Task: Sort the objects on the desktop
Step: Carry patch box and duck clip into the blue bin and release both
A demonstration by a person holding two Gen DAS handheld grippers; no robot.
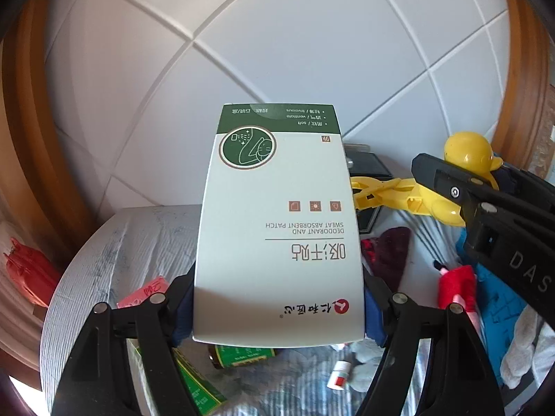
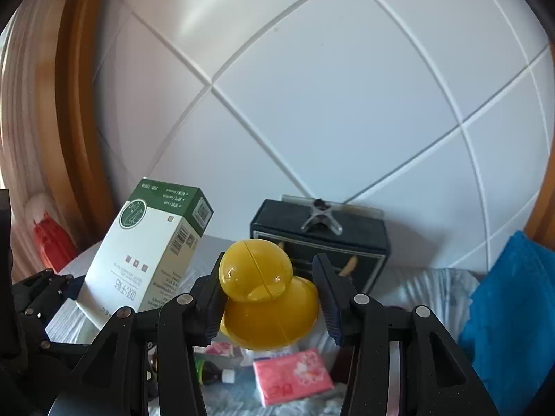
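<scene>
Left wrist view is mostly filled by the white-and-green box (image 1: 277, 228), which hides the middle of the table (image 1: 114, 242) and much of the clutter behind it; left gripper (image 1: 277, 308) pinches the box at its near end, pads pressed on both side walls, box off the table and printed upside down to this camera. Under the box at 6 o'clock only parts show: a brown bottle with green label (image 1: 239, 355), a green carton (image 1: 199, 384), a small white bottle (image 1: 340, 374), all cut off by the fingers. At 3 o'clock the right gripper (image 1: 447, 187) crosses in, covering part of the yellow duck (image 1: 468, 152); yellow plastic piece (image 1: 388, 190) beside it is hard to identify. Right wrist view: right gripper (image 2: 269, 298) clamps the yellow duck (image 2: 263, 291) by its body, raised above the table, duck's front not visible. Dark box (image 2: 347, 235) at 12 o'clock stands against the white panelled wall (image 2: 312, 104), lower front blocked by the duck. Pink packet (image 2: 293, 374) lies at 6 o'clock below the duck. Blue cloth (image 2: 510, 312) at 3 o'clock is cut by the frame edge. Red object (image 2: 52, 246) at 9 o'clock lies off the table edge, unclear what. Open room is above the table, toward the wall.
</scene>
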